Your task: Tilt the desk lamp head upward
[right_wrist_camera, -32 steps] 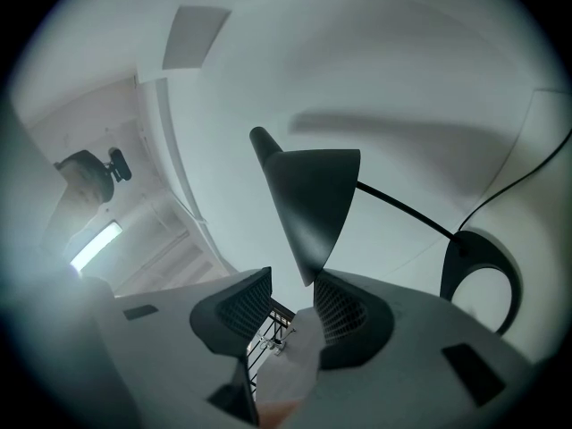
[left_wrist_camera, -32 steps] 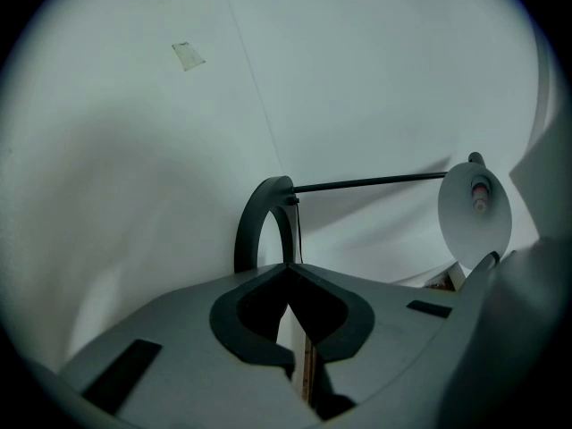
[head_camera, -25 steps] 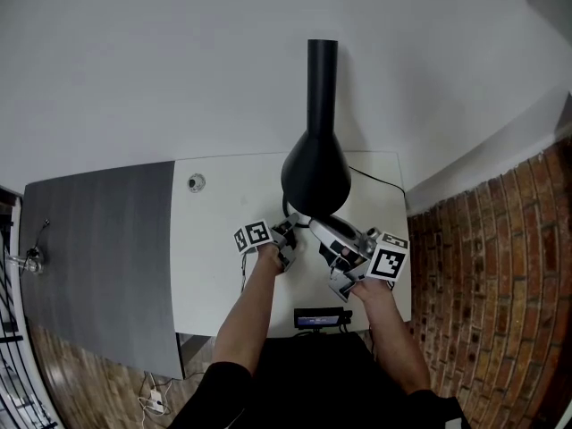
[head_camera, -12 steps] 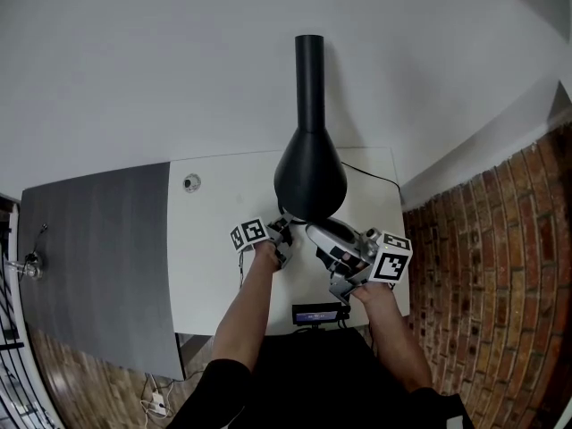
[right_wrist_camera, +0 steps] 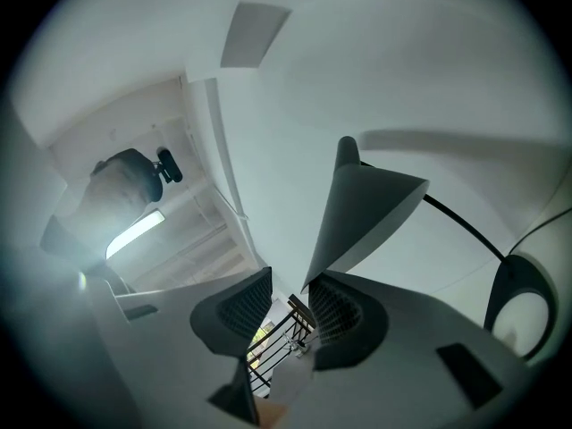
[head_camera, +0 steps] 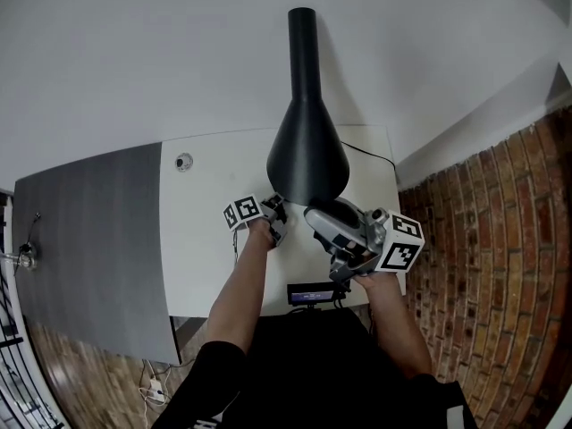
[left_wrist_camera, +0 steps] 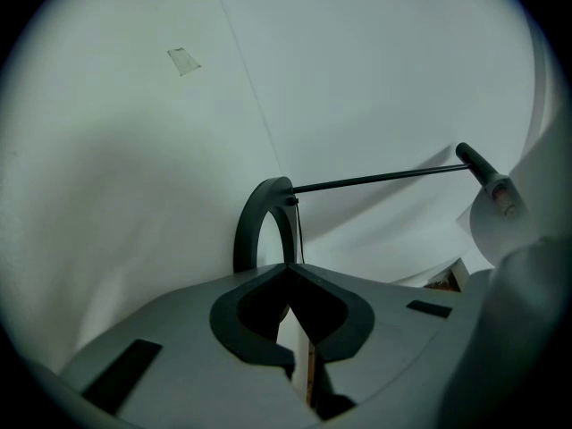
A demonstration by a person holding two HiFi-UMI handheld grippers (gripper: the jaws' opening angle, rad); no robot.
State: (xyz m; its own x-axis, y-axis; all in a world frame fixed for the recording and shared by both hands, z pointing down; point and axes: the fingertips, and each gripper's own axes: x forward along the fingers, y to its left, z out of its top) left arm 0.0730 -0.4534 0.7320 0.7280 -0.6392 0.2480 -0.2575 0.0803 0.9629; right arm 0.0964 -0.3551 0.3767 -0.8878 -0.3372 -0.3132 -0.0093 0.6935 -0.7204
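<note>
The black desk lamp's cone-shaped head (head_camera: pixel 308 159) hangs over the white desk (head_camera: pixel 206 239), its long neck (head_camera: pixel 302 52) pointing away from me. My right gripper (head_camera: pixel 315 213) sits under the head's near rim. In the right gripper view the lamp head (right_wrist_camera: pixel 362 213) comes down to the tip of the right pad, and my right gripper (right_wrist_camera: pixel 288 307) stands open by a narrow gap with nothing between the pads. My left gripper (head_camera: pixel 275 217) is low on the desk beside the lamp. Its jaws (left_wrist_camera: pixel 288 271) meet at the tips, just before the lamp's ring base (left_wrist_camera: pixel 257 222) and thin arm (left_wrist_camera: pixel 384 179).
A grey panel (head_camera: pixel 89 248) adjoins the desk's left side. A small round fitting (head_camera: pixel 183 162) sits at the desk's far left. A dark device with a display (head_camera: pixel 310 293) lies at the front edge. A brick wall (head_camera: pixel 483 239) runs along the right. The lamp's cable (head_camera: pixel 371 155) trails right.
The right gripper has risen toward the camera under the lamp head's rim. The head and neck sit higher and further left in view. The left gripper stays by the base.
</note>
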